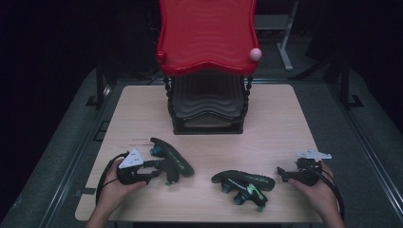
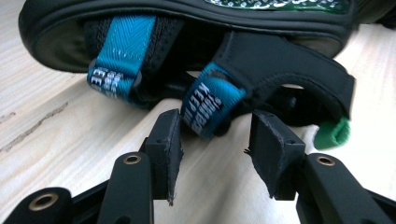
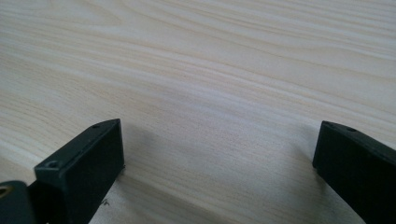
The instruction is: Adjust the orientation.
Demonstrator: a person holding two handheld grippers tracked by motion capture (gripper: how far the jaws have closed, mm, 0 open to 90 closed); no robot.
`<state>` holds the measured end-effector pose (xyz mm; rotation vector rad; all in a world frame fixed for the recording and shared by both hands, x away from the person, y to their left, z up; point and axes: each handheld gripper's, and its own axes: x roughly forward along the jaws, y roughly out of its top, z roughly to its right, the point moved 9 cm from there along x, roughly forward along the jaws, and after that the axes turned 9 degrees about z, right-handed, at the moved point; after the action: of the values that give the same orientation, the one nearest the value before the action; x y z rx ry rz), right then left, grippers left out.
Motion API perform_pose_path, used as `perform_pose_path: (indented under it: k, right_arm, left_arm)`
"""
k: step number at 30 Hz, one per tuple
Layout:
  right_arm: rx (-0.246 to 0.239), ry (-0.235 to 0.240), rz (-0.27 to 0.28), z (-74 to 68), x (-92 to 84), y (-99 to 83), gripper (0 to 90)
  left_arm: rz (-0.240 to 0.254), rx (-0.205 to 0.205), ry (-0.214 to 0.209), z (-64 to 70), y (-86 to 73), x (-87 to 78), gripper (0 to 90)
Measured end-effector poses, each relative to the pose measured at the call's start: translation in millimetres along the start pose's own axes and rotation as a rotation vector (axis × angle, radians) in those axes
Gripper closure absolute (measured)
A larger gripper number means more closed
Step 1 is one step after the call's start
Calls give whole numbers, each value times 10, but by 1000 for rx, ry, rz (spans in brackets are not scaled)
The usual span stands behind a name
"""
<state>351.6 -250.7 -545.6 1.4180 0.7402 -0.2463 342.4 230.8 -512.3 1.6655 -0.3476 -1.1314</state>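
Now, left gripper (image 2: 212, 140): jaws clamped on blue strap (image 2: 212, 105) of tilted left sandal (image 1: 172, 159).
Right gripper (image 3: 219, 154): jaws wide, nothing between, over table (image 1: 275, 118).
Second sandal (image 1: 244, 183): near front edge, between both grippers.

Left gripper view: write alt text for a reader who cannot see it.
The left gripper has its two black jaws around a blue strap of a black sandal that is tipped on its side on a pale wooden table. Whether the pads pinch the strap is unclear. A second blue strap shows to the left, and a green tab to the right.
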Motion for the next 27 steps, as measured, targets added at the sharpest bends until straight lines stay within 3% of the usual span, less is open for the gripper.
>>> perform_pose_path:
  k: [3, 10, 17, 27]
  right_arm:
    - [0, 0, 0, 0, 0, 0, 14]
    - [0, 0, 0, 0, 0, 0, 13]
    - [0, 0, 0, 0, 0, 0, 13]
    - [-1, 2, 0, 0, -2, -1, 14]
  left_arm:
    - [5, -8, -7, -5, 20, 51, 534]
    - [2, 16, -3, -31, 26, 60, 636]
    - [24, -9, -13, -35, 55, 28, 687]
    - [90, -52, -12, -82, 172, -216, 702]
